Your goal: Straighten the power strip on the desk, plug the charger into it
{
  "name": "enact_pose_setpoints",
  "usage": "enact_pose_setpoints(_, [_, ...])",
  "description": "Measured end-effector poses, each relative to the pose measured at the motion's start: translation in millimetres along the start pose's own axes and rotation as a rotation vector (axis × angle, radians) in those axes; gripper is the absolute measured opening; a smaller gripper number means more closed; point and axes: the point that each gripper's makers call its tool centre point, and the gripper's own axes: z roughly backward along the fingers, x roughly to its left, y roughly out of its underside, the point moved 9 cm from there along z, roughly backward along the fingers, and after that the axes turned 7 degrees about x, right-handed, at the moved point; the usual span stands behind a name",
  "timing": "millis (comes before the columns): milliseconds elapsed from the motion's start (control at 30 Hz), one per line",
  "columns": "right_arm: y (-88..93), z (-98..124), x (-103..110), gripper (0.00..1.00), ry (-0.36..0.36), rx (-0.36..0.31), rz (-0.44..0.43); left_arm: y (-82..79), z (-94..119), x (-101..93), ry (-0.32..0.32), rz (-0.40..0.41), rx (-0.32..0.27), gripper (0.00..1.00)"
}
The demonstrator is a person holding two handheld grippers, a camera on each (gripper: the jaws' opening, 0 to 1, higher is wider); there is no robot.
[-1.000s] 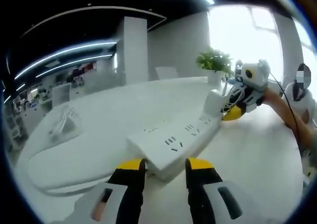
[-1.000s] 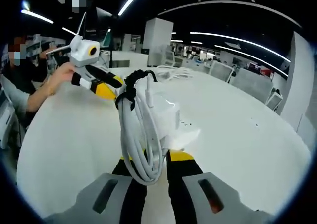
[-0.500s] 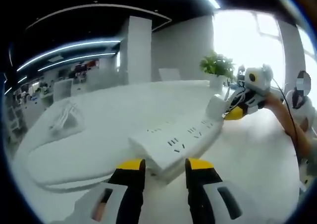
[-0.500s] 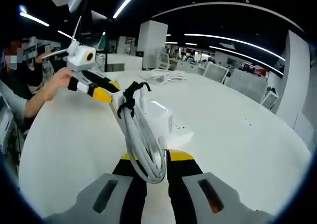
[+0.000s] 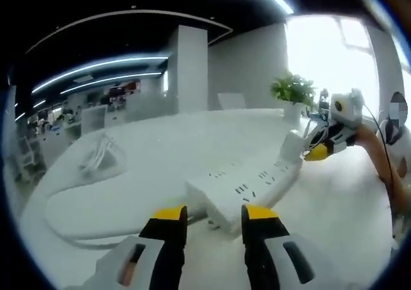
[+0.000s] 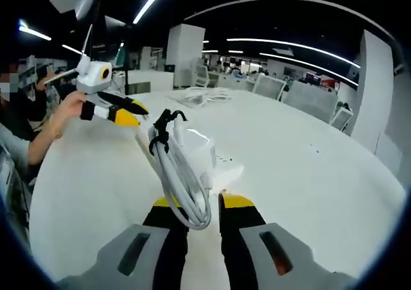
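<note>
Power strip and charger on the white surface [image 5: 160, 155]

The left claw [image 5: 210, 218] stands apart-jawed just before the power strip [image 5: 247, 188]; the right claw [image 6: 196, 206] pinches the charger [image 6: 196, 150] with its bundled cable [image 6: 180, 181], at the strip's far end.

The left tongs [image 5: 210, 214] stand open, jaws apart around the near end of the white power strip [image 5: 247, 188] on the desk [image 5: 160, 155]. At its far end, the right tongs [image 5: 313, 150] hold a white charger [image 5: 291, 146].
</note>
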Motion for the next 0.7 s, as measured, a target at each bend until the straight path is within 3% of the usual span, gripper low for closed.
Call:
enact_pose_setpoints(167, [5.6,3,1,0.17,0.004,-0.005,-0.050,-3.0,2,7.0,-0.020,0.033,-0.013,0.35])
enact_pose_setpoints(433, [16.1,20,9,0.17,0.078,-0.025,-0.187,-8.0,1,10.5,-0.041,0.082,-0.021,0.34])
enact_pose_setpoints(533, [20.5,26,15,0.17,0.108,-0.044,-0.219,-7.4,5,8.4,-0.059,0.070,-0.014,0.27])
enact_pose_setpoints(700, [21.0,39,23,0.16,0.217,-0.086,-0.227,-0.6,24,-7.5,-0.076,0.048,-0.039,0.28])
